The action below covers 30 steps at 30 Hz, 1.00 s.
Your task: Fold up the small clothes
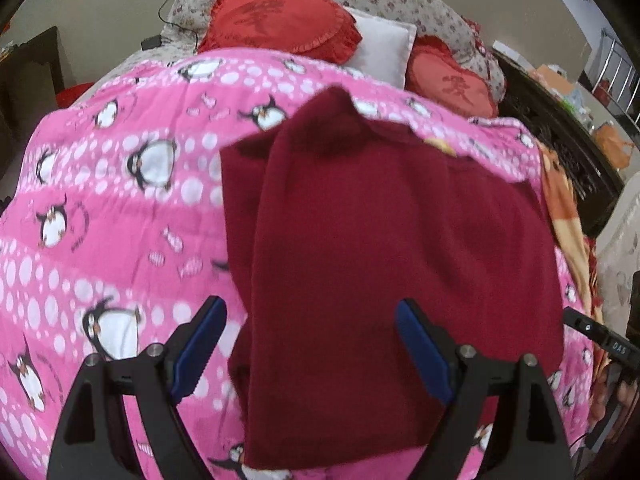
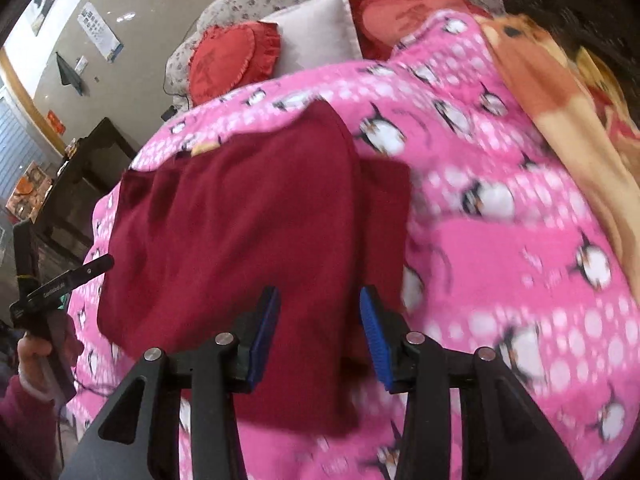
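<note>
A dark red garment (image 1: 380, 232) lies partly folded on a pink penguin-print blanket (image 1: 112, 208) on a bed. A long folded strip runs down its left side in the left wrist view. My left gripper (image 1: 310, 312) is open above the garment's near edge, holding nothing. In the right wrist view the garment (image 2: 240, 232) lies ahead with a folded strip on its right side. My right gripper (image 2: 319, 300) is open above that strip, holding nothing. The left gripper's body also shows at the left edge of the right wrist view (image 2: 60, 284).
Two red heart cushions (image 1: 280, 24) and a white pillow (image 1: 384, 48) lie at the head of the bed. An orange blanket (image 2: 560, 100) lies along the bed's side. A dark cabinet (image 2: 88, 176) stands beside the bed.
</note>
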### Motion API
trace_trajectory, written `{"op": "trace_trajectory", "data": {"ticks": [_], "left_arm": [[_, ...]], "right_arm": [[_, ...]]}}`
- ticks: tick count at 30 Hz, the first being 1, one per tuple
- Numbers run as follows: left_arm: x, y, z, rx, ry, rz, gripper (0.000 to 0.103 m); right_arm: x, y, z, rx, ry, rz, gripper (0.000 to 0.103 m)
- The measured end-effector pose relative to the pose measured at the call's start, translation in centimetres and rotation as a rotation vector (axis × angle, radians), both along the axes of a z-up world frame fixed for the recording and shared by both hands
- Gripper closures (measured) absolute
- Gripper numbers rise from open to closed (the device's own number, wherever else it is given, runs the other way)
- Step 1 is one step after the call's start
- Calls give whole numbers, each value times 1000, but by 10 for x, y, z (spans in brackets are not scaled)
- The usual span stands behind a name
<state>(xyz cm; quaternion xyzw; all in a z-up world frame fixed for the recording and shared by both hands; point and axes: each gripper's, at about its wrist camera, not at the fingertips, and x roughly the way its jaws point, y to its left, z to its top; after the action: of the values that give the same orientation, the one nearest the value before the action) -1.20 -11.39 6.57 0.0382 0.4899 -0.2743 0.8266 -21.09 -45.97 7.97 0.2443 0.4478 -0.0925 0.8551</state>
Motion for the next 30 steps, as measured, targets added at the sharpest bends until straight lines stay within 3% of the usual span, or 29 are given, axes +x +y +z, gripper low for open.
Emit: {"op": "trace_trajectory", "data": {"ticks": [4,5,6,11,18,22,24,27,30], "left_arm": [[-4,6,-12,1,39,22,13],[-4,8,-13,-4,48,30,13],[-5,8,-14,-5,52,34,13],[-10,12,-13,-1,42,28,13],[-10,17,-25,-13,77,43,13],[-10,30,-25,-20,68,56,13],[-11,36,-29,-41,80,76,13],[-12,42,-34,-67,88,95,12],[-16,45,-36,-71,66,97,11]], "right_arm": [[-10,5,-11,49,-6,24,84],[-10,8,-13,61,-19,46,88],[-10,13,-14,46,-23,68,103],[-18,20,-4,-91,-11,68,103],[-15,20,-18,-123,78,62,103],[-16,21,8,-133,24,-5,103],[-13,23,24,-88,-49,-11,103],[7,38,33,-27,-117,38,100],[51,66,28,-13,-113,127,100]]}}
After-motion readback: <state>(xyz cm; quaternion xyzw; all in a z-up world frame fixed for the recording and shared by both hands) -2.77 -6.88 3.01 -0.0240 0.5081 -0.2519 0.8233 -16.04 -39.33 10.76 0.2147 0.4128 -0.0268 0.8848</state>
